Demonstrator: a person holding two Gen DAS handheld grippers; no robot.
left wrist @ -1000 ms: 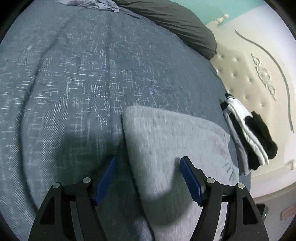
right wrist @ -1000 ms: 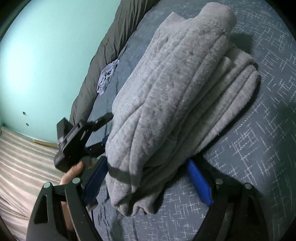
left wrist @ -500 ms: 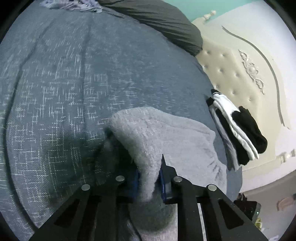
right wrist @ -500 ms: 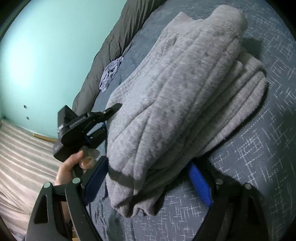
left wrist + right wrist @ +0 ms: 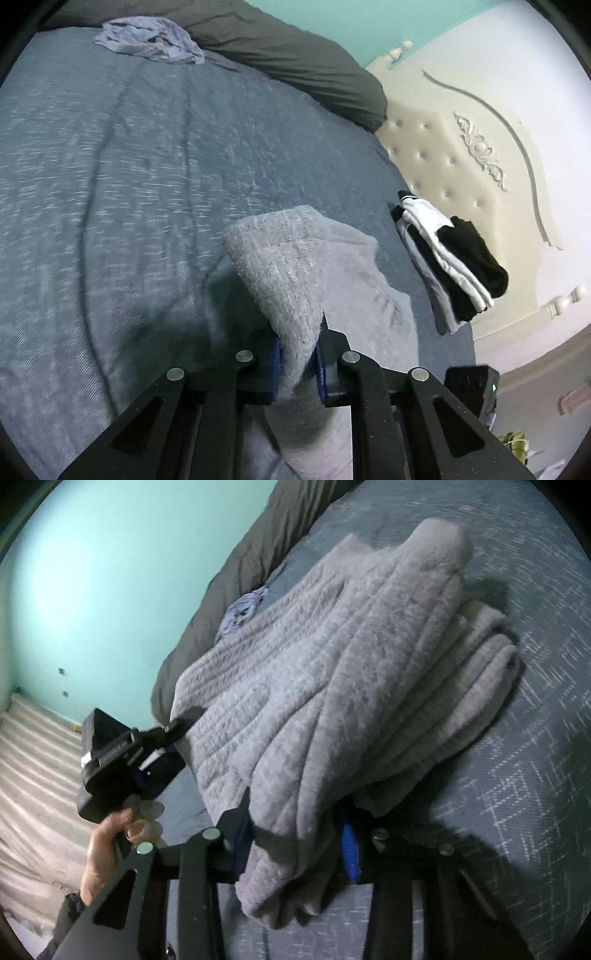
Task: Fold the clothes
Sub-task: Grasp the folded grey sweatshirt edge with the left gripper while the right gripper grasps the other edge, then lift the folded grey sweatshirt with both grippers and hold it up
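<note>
Left wrist view: left gripper (image 5: 298,360) jaws pinch grey sweater (image 5: 291,273) narrowly; right gripper (image 5: 295,845) jaws closing around its folded end; only left shows black-white stack (image 5: 448,258).

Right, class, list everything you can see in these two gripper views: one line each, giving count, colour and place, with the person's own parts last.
Fleecy ribbed sweater: one, light grey, partly folded on the bed, gripped at two spots.
Woven bedspread: one, blue-grey, covering the bed.
Rolled duvet: one, dark grey, along the far edge.
Crumpled thin garment: one, lilac-grey, beside the duvet.
Folded clothes stack: one, black, white and grey, near the headboard.
Tufted headboard: one, cream.
Wall: turquoise.
Left gripper: black, blue pads, shut on a sweater fold.
Right gripper: black, blue pads, jaws closing around the sweater's near edge.
Left hand: one, holding the left gripper's handle.
</note>
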